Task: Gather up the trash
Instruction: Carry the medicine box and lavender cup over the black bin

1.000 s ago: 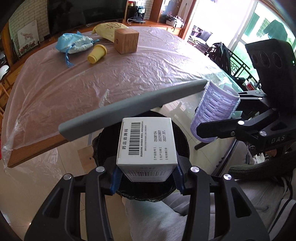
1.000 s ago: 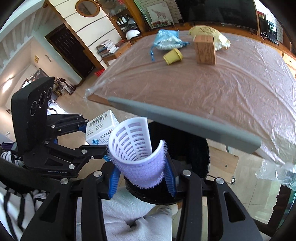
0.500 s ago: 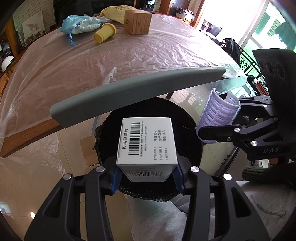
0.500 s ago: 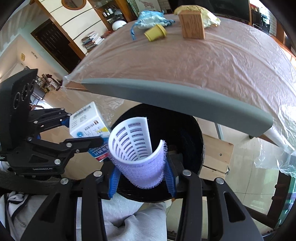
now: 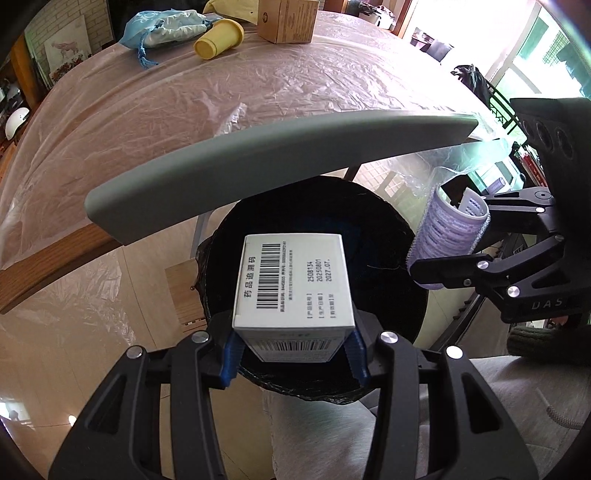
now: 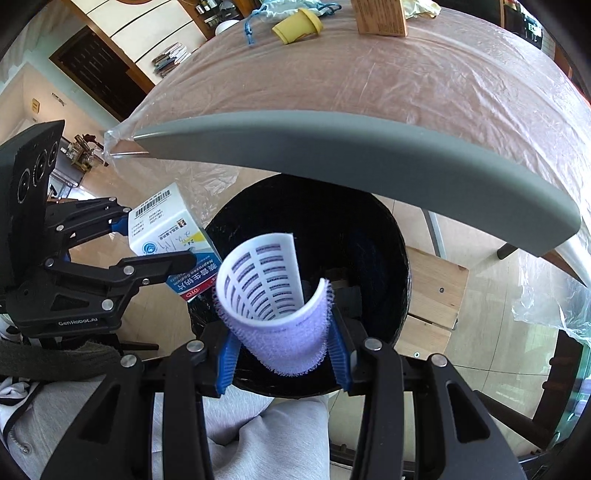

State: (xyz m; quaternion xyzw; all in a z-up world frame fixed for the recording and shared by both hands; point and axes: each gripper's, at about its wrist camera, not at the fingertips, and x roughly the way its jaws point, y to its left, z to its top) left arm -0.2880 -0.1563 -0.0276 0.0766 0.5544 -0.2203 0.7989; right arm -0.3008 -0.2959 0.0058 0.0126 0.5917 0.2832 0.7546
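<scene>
My left gripper (image 5: 293,349) is shut on a white medicine box (image 5: 293,282) with a barcode and holds it over the open black-lined trash bin (image 5: 388,229). My right gripper (image 6: 282,349) is shut on a purple hair roller (image 6: 275,306) and holds it over the same bin (image 6: 369,236). The bin's grey lid (image 5: 258,162) stands raised behind the opening. In the right wrist view the left gripper (image 6: 155,254) and its box (image 6: 166,229) are at the bin's left rim. In the left wrist view the roller (image 5: 447,240) is at the bin's right rim.
A table under clear plastic sheet (image 5: 147,96) lies behind the bin. On its far side are a blue drawstring bag (image 5: 162,24), a yellow cup (image 5: 218,38) on its side and a cardboard box (image 5: 288,18). A wooden stool (image 6: 432,295) stands beside the bin.
Both grippers have moved forward and down toward the bin, each still holding its item. The bin opening and lid now look larger and closer.
</scene>
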